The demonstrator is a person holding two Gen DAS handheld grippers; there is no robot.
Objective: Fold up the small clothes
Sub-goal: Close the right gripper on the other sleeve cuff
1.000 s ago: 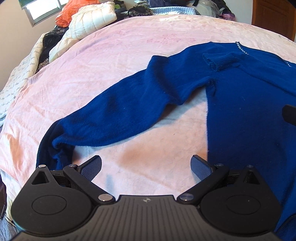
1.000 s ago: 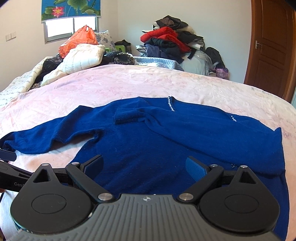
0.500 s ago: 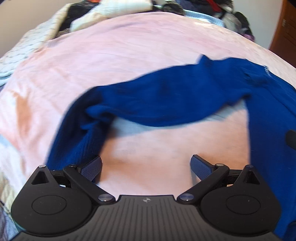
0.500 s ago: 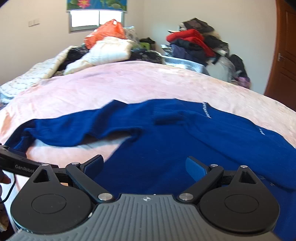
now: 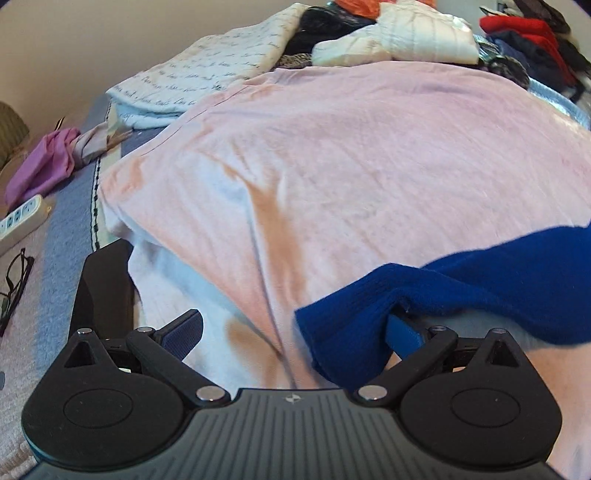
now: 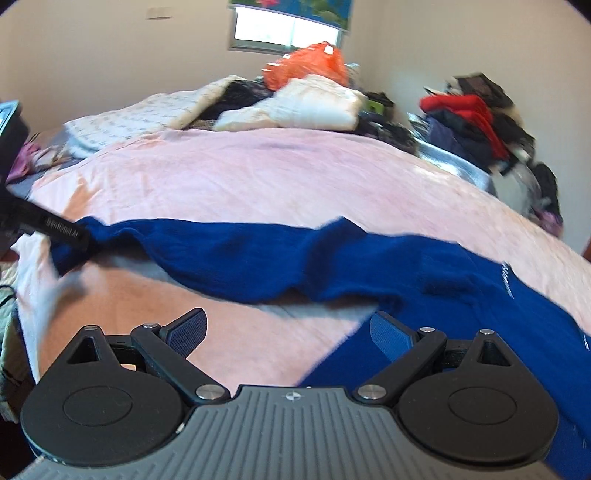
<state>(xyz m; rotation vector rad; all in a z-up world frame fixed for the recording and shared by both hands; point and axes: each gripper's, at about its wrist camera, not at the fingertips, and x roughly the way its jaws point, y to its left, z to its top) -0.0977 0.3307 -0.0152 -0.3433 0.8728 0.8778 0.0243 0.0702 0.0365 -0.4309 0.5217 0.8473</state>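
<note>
Left gripper [image 5: 291, 334] spread wide, blue sweater [image 6: 424, 273] cuff draped over its right finger, not clamped. Right gripper [image 6: 290, 332] wide open, empty, above pink bed [image 6: 258, 177].

Bright window [image 6: 288, 31] daylight, motion blur, fisheye-warped edges.

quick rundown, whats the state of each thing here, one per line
left gripper: open, sleeve cuff lying between its fingers
right gripper: open, holding nothing, above the sweater's edge
blue sweater: unfolded, body flat, one sleeve stretched out sideways
sleeve cuff: bunched against the left gripper's right finger
pink blanket: spread over the bed, lightly wrinkled
glasses: lying on the bed edge
</note>
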